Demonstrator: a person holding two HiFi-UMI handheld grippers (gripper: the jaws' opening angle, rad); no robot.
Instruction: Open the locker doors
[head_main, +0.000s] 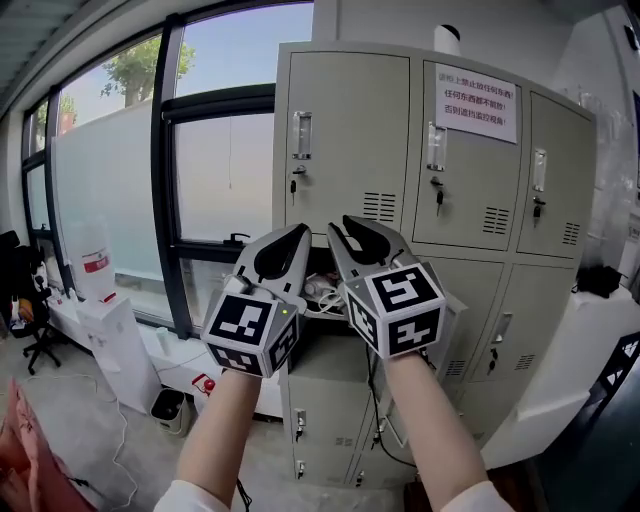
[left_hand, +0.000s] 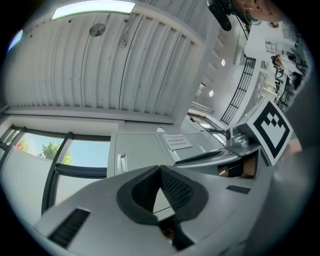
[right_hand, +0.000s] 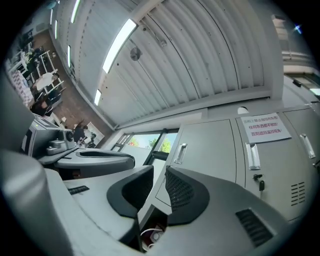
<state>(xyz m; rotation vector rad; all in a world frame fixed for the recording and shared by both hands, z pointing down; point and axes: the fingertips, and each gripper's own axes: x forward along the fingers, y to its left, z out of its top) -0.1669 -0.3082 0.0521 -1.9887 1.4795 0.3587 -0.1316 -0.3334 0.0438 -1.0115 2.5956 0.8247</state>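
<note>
The left tool (left_hand: 160, 169) has its dark jaws pressed together at the tips, pinching nothing. Just beside it, the right tool (right_hand: 159, 169) has its jaws slightly spread, with nothing between them. Both are held up in front of the pale grey metal locker cabinet (head_main: 350, 120), not touching it. Its three upper doors (head_main: 345, 150) are closed, with keys in the locks. Behind the tools a middle compartment (head_main: 316, 262) stands open, with white cables (head_main: 318, 292) inside. A white paper notice with red print (head_main: 476, 102) is stuck on the middle upper door. A large window (head_main: 110, 180) lies to the left.
</note>
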